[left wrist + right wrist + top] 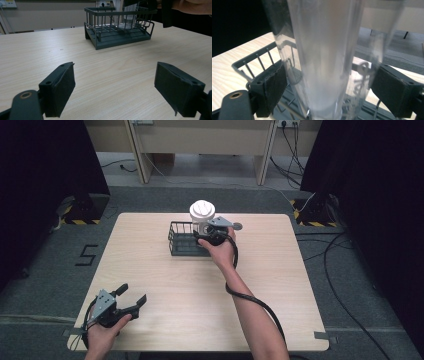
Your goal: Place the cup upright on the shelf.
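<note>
A: R claw?
B: Jaws spread either side of clear cup w/ white lid, standing in wire basket, tabletop center-back.
A: L claw?
B: Spread wide, holding nothing, near front-left corner.

Showing pale matt wood grain on the table; looking like dark matt wire on the basket; appearing clear, glossy plastic on the cup, white-lidded; wearing black rough padding on the jaws.
</note>
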The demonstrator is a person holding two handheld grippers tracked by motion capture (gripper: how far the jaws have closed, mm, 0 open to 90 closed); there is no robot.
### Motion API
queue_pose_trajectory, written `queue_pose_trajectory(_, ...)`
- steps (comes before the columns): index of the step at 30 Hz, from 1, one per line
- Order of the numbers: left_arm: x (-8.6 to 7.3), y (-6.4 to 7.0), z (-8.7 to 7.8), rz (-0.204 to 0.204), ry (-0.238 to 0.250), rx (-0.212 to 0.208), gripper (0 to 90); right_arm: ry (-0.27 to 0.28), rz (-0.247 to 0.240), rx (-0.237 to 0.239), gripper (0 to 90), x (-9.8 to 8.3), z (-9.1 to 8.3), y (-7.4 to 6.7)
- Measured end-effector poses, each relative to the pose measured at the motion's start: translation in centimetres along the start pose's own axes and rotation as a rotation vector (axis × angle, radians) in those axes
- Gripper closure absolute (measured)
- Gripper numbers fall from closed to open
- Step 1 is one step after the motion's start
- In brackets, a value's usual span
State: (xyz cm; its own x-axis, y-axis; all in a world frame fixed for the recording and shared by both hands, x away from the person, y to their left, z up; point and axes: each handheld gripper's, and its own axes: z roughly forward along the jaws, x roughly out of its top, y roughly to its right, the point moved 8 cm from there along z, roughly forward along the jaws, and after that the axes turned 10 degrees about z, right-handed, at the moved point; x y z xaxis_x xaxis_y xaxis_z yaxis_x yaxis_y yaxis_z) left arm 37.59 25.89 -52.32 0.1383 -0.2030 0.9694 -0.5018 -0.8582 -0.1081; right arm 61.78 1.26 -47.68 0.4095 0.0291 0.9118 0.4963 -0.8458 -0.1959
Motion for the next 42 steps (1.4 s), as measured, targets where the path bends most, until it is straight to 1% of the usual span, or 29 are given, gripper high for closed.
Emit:
queue_pose_trajectory(3, 0.0, 0.1, 0.0, 0.001, 0.001, -0.001, 16.0, 0.004, 0.004, 0.009, 15.7, -0.1, -0.7, 0.1)
queue_pose_trajectory(8, 0.0, 0.1, 0.0, 0.001, 0.002, -0.002, 16.0, -0.007, 0.010, 0.013, 15.7, -0.5, -1.2, 0.2)
queue_pose_trajectory(15, 0.1, 0.1, 0.0, 0.003, 0.004, -0.001, 16.1, 0.006, 0.010, 0.022, 16.3, -0.5, -2.3, 0.1)
queue_pose_trajectory(22, 0.1, 0.2, 0.0, 0.001, 0.007, 0.001, 16.0, -0.010, 0.000, 0.027, 16.7, -0.9, -3.0, 0.0)
queue_pose_trajectory(27, 0.2, 0.2, 0.0, 0.000, 0.009, 0.003, 15.9, -0.005, 0.001, 0.033, 17.5, -1.0, -3.8, -0.1)
queue_pose_trajectory(32, 0.2, 0.2, -0.1, -0.001, 0.009, 0.006, 15.9, -0.008, 0.003, 0.037, 17.9, -1.3, -4.3, -0.1)
queue_pose_trajectory(42, 0.2, 0.3, 0.0, 0.002, 0.008, 0.004, 15.8, 0.007, 0.002, 0.047, 18.7, -1.5, -5.8, -0.4)
